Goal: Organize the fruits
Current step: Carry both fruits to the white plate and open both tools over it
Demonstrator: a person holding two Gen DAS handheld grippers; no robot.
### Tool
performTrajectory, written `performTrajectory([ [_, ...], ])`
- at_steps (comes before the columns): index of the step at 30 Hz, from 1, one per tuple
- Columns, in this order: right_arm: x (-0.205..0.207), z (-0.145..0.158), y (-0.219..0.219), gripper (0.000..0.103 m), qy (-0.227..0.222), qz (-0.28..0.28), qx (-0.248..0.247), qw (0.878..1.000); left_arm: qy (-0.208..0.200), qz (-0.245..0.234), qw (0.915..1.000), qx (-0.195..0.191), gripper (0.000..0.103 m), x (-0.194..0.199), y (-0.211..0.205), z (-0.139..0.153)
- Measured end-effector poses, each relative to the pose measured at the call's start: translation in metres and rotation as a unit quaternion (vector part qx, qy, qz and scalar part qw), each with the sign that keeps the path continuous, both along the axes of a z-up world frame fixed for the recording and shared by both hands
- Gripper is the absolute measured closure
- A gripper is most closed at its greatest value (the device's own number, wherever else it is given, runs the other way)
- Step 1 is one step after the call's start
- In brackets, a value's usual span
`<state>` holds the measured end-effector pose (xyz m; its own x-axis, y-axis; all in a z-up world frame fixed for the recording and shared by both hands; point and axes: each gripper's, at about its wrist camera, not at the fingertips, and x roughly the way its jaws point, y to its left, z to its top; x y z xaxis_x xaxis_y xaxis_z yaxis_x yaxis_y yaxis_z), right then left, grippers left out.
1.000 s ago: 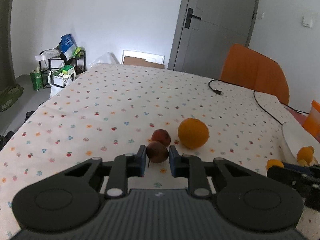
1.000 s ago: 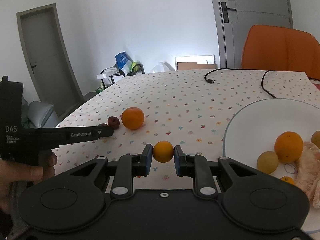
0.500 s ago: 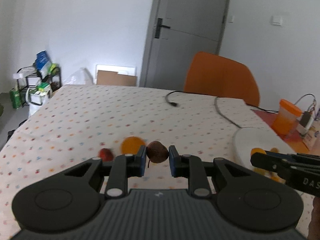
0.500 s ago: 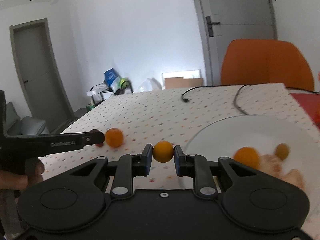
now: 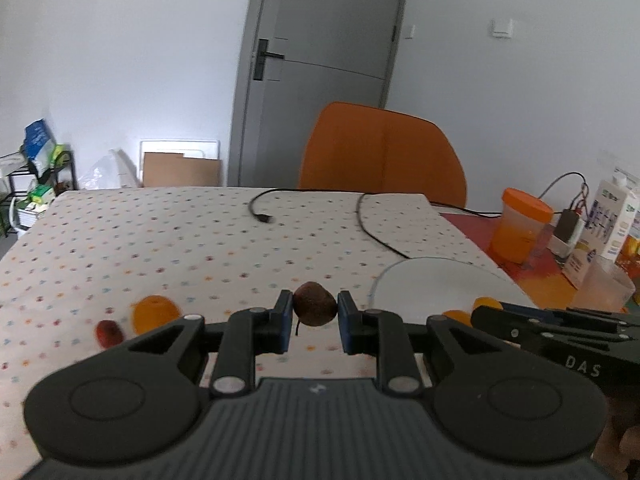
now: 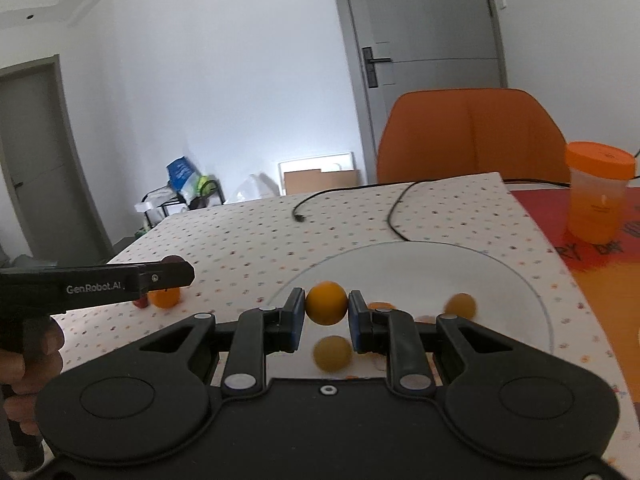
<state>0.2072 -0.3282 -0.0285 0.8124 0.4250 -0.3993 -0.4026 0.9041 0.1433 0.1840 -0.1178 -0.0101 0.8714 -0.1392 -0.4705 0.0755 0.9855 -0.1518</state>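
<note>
My left gripper [image 5: 315, 316] is shut on a dark brown-red fruit [image 5: 314, 309] and holds it above the dotted tablecloth, left of the white plate [image 5: 432, 280]. An orange [image 5: 154, 313] and a small red fruit [image 5: 107, 332] lie on the cloth at the left. My right gripper [image 6: 326, 318] is shut on a small orange fruit [image 6: 326, 304] and holds it over the near left part of the white plate [image 6: 500, 280]. Several small fruits lie on the plate, among them a yellowish one [image 6: 333, 353] and another [image 6: 461, 305]. The left gripper also shows in the right wrist view [image 6: 176, 273].
A black cable [image 5: 372, 224] runs across the far side of the table. An orange chair [image 5: 380, 156] stands behind it. An orange-lidded cup [image 6: 598, 196] stands on a red mat at the right, with a milk carton [image 5: 614, 216] and a clear cup [image 5: 608, 284] nearby.
Both grippers have lifted their fruits and swung right toward the plate. The right gripper now hangs over the plate. The orange and red fruit stay on the cloth, now to the left.
</note>
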Motion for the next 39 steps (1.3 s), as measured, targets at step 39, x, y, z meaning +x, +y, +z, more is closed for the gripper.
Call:
performTrajectory([
  [39, 0.022, -0.003, -0.04, 0.082, -0.001, -0.048, 0.005, 0.999, 0.007, -0.021, 0.9997, 0.01, 0.079, 0.024, -0.035, -0.001],
])
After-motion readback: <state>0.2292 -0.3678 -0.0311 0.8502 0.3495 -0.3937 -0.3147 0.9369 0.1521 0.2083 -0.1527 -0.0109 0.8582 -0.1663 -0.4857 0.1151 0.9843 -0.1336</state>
